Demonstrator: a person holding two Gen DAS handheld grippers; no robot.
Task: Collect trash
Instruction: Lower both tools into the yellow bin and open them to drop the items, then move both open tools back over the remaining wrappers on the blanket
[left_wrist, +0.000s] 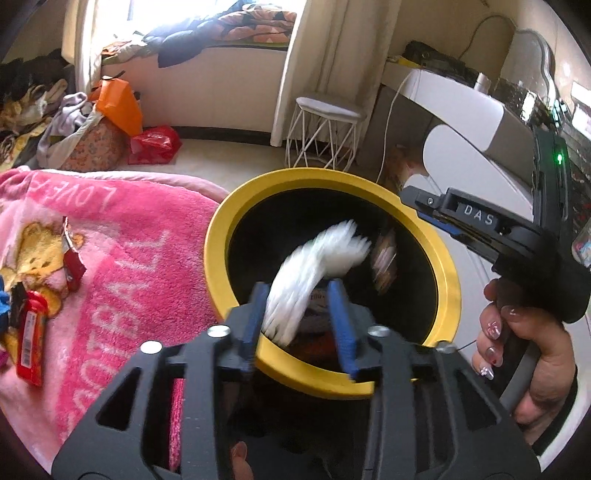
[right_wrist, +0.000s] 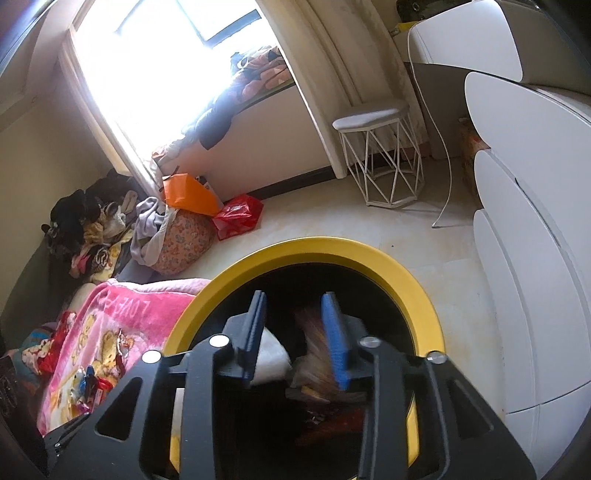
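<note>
Left gripper (left_wrist: 297, 314) first: its blue pads (left_wrist: 341, 325) stand apart with a gap on either side of a blurred white crumpled piece (left_wrist: 317, 269), which streaks through the space between them with no pad pressing on it, right above the dark mouth of the yellow-rimmed bin (left_wrist: 448, 280). Over to the right gripper (right_wrist: 295, 332): its fingers (right_wrist: 334, 336) are parted too, a moderate gap, and a smeared brownish wrapper (right_wrist: 314, 354) shows just behind the right-hand pad, too blurred to say whether it touches. Deeper in the bin (right_wrist: 417, 295), left of that wrapper, a white wad (right_wrist: 271, 360) lies against the black lining, with reddish scraps lower down in the shadow. In the left view, the right gripper's black body reaches in over the far right rim, a hand (left_wrist: 524, 354) with decorated nails wrapped round its handle. Moving outward, the bin sits just beside a pink blanket (left_wrist: 122, 258) with lettering, and on that blanket, well to the left, red snack wrappers (left_wrist: 31, 343) lie, one small red piece (left_wrist: 74, 258) a little nearer the bin. Beyond, on the pale floor, a white wire-frame stool (right_wrist: 380, 155) stands near the curtain, a red bag (right_wrist: 238, 216) and an orange bag (right_wrist: 188, 194) sit by a heap of clothes, and white rounded cabinets (right_wrist: 532, 258) fill the right side.
</note>
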